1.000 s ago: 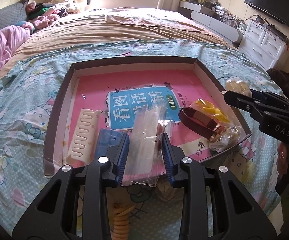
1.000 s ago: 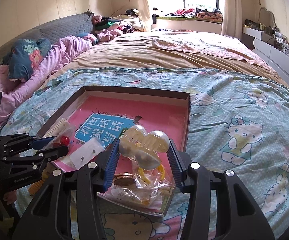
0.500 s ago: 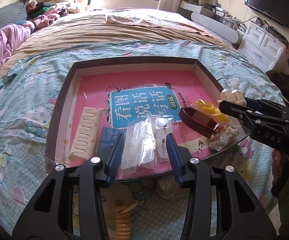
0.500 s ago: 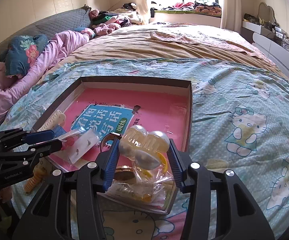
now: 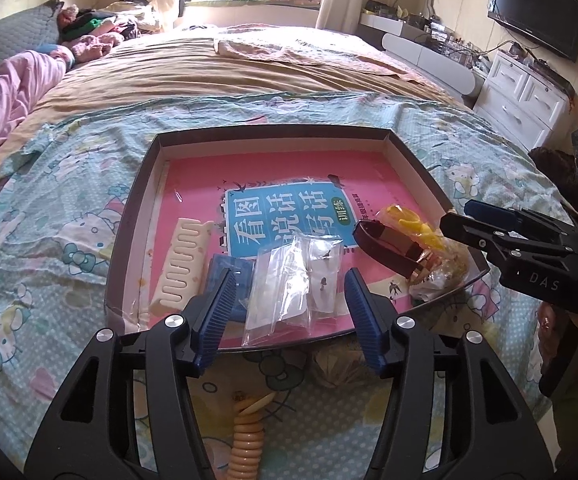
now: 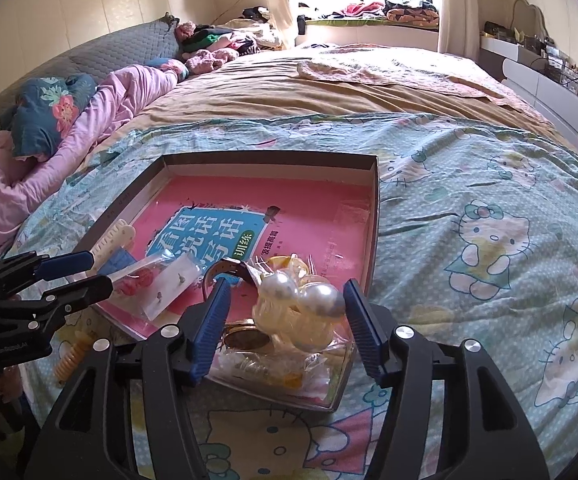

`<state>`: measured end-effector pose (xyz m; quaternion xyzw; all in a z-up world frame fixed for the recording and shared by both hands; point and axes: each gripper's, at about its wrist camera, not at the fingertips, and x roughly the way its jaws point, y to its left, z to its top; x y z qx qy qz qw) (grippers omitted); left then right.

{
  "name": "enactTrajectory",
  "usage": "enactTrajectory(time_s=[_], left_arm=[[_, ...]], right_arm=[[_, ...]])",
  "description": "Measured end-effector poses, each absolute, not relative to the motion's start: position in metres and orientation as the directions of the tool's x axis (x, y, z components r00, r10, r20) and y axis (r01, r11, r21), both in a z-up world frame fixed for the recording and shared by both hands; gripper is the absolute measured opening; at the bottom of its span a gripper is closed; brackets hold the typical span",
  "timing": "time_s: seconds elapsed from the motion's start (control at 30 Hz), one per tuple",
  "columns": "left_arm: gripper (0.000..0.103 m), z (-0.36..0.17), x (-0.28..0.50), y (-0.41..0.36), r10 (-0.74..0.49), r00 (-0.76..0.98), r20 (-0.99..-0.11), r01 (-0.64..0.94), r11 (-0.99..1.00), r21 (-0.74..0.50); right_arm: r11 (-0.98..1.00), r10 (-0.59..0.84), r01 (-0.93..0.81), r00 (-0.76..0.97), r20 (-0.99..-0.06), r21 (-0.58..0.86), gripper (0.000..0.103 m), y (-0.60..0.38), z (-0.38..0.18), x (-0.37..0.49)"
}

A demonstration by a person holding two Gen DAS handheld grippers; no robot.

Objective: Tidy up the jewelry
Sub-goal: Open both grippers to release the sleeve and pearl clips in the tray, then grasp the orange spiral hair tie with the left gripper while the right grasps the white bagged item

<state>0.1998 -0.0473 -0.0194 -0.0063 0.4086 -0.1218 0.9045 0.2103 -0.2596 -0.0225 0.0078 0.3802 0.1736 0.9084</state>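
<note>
The left tool (image 5: 289, 312) hangs spread over the clear earring bags (image 5: 293, 280) lying free in the box lid (image 5: 273, 136); the right tool (image 6: 285, 324), also spread, brackets the pearl hair clip (image 6: 301, 304), untouched.

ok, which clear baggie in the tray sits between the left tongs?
The flat clear baggie with small earrings, at the tray's near edge, lies between the open left tongs. The crumpled baggie lies at the near right corner, beside the brown watch strap.

Place: a home bedroom
Signs: wide bed (image 6: 369, 92) with cartoon-cat sheet (image 6: 489, 208), pillow (image 6: 45, 112), wall television (image 5: 537, 14), white drawers (image 5: 525, 96)
</note>
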Motion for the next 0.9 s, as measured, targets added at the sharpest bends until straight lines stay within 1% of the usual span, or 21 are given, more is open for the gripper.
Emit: enactTrajectory(time_s=[0.07,0.1,0.13,0.17,0.2,0.23,0.27,0.3,0.33,0.37,0.5,0.57,0.63,0.9], left_arm=[[0.054,-0.017,0.198,-0.046,-0.224,0.64,-0.735,0.211,0.971,-0.112],[0.055,-0.015,0.196,-0.045,-0.221,0.643,-0.734,0.207,0.972,-0.112],[0.06,-0.012,0.195,-0.044,-0.221,0.647,-0.729,0.204,0.972,-0.114],[0.065,-0.01,0.193,-0.042,-0.221,0.652,-0.725,0.201,0.973,-0.115],[0.067,-0.007,0.19,-0.04,-0.217,0.659,-0.721,0.195,0.974,-0.114],[0.072,-0.005,0.189,-0.039,-0.213,0.663,-0.717,0.191,0.975,-0.113],[0.077,-0.002,0.186,-0.037,-0.209,0.669,-0.713,0.187,0.976,-0.111],[0.08,0.001,0.183,-0.035,-0.203,0.675,-0.709,0.18,0.978,-0.108],[0.086,0.004,0.18,-0.032,-0.197,0.681,-0.705,0.172,0.979,-0.107],[0.09,0.007,0.177,-0.029,-0.193,0.687,-0.701,0.165,0.98,-0.108],[0.09,0.015,0.168,-0.016,-0.169,0.699,-0.695,0.135,0.985,-0.104],[0.092,0.018,0.162,-0.01,-0.156,0.701,-0.696,0.123,0.988,-0.096],[0.092,0.019,0.156,-0.004,-0.14,0.704,-0.696,0.11,0.99,-0.088],[0.092,0.005,0.132,0.019,-0.107,0.675,-0.73,0.071,0.994,-0.08]], right_arm=[[0.938,0.329,-0.308,0.656,-0.679,0.156,0.062,-0.262,-0.018,0.207],[0.937,0.334,-0.307,0.663,-0.67,0.163,0.069,-0.264,-0.014,0.204],[0.937,0.337,-0.305,0.671,-0.66,0.169,0.076,-0.265,-0.011,0.201],[0.937,0.342,-0.302,0.681,-0.648,0.177,0.078,-0.268,-0.006,0.197],[0.935,0.348,-0.301,0.689,-0.636,0.186,0.081,-0.27,-0.002,0.193],[0.933,0.355,-0.302,0.694,-0.626,0.194,0.084,-0.272,0.002,0.19],[0.932,0.358,-0.304,0.699,-0.619,0.197,0.085,-0.273,0.005,0.187],[0.931,0.361,-0.306,0.703,-0.612,0.198,0.086,-0.273,0.009,0.183],[0.93,0.365,-0.31,0.709,-0.603,0.198,0.087,-0.274,0.013,0.179],[0.927,0.371,-0.317,0.713,-0.594,0.2,0.088,-0.274,0.016,0.175],[0.918,0.392,-0.343,0.725,-0.566,0.198,0.091,-0.271,0.029,0.158],[0.913,0.405,-0.359,0.722,-0.562,0.196,0.091,-0.268,0.033,0.152],[0.908,0.413,-0.372,0.718,-0.56,0.192,0.092,-0.265,0.035,0.145],[0.885,0.449,-0.424,0.669,-0.592,0.192,0.092,-0.246,0.026,0.129]])
